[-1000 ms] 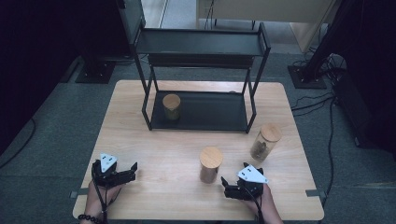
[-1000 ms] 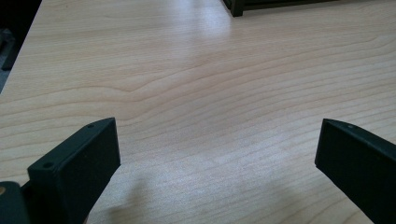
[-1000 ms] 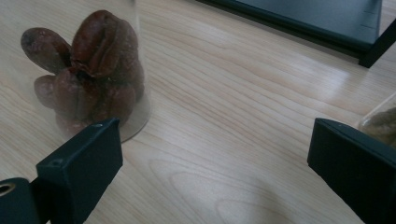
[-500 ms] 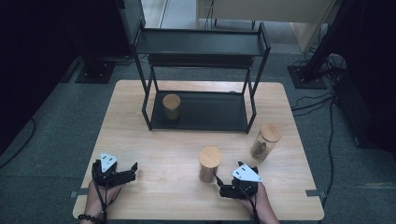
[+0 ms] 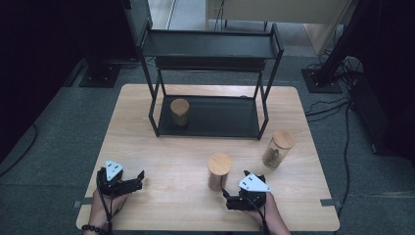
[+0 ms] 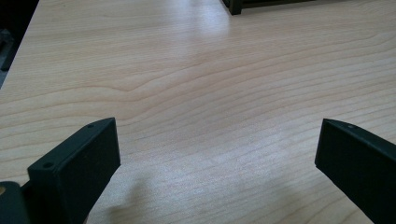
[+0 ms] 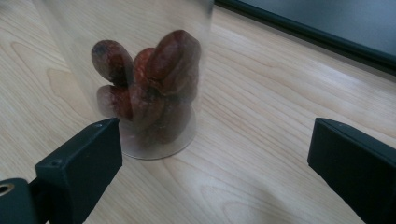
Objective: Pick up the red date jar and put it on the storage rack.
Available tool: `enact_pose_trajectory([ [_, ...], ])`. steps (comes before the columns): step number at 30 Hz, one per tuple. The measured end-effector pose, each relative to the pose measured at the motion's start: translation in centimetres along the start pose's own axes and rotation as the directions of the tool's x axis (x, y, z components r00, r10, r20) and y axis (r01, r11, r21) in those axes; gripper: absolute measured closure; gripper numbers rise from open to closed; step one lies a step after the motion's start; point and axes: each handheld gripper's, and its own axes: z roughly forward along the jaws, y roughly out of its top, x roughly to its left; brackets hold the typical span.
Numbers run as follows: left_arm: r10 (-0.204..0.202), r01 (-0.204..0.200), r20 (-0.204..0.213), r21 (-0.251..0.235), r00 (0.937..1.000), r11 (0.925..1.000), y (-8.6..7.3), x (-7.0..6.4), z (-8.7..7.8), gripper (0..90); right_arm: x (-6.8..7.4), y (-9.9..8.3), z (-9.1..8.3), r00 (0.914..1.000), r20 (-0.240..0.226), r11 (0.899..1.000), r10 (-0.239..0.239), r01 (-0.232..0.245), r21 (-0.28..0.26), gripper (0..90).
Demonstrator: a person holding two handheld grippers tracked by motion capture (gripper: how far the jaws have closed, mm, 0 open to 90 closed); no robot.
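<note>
Three clear jars with wooden lids are in the high view. One jar (image 5: 179,111) stands on the lower shelf of a black rack (image 5: 210,49). A middle jar (image 5: 219,171) stands on the table, and a third jar (image 5: 278,149) stands to its right. My right gripper (image 5: 228,196) is open just in front of and right of the middle jar. In the right gripper view the same jar (image 7: 149,93) holds reddish-brown dried fruit and stands just beyond the left jaw of the open right gripper (image 7: 210,154). My left gripper (image 5: 138,181) is open near the table's front left. In the left gripper view, bare wood lies between the jaws of my left gripper (image 6: 215,158).
The wooden table (image 5: 161,147) has open room between the rack and the grippers. The rack's lower shelf (image 5: 225,117) is bare to the right of its jar. Dark floor and cables (image 5: 337,105) surround the table.
My right gripper has moved a little to the left, closer to the middle jar. The left gripper and the jars have stayed put.
</note>
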Motion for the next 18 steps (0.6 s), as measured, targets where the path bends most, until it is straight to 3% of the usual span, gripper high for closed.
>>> enact_pose_trajectory([
  [10,0.003,-0.003,0.002,-0.001,1.0,1.0,0.0,0.0,0.0,0.2,1.0,0.9,0.7,0.9994,-0.032,1.0,-0.01,0.009,-0.011,1.6],
  [18,0.009,-0.009,-0.003,0.002,1.0,1.0,0.0,-0.1,0.0,0.2,1.8,1.9,1.0,0.9991,-0.031,0.999,-0.028,0.027,-0.026,3.9],
])
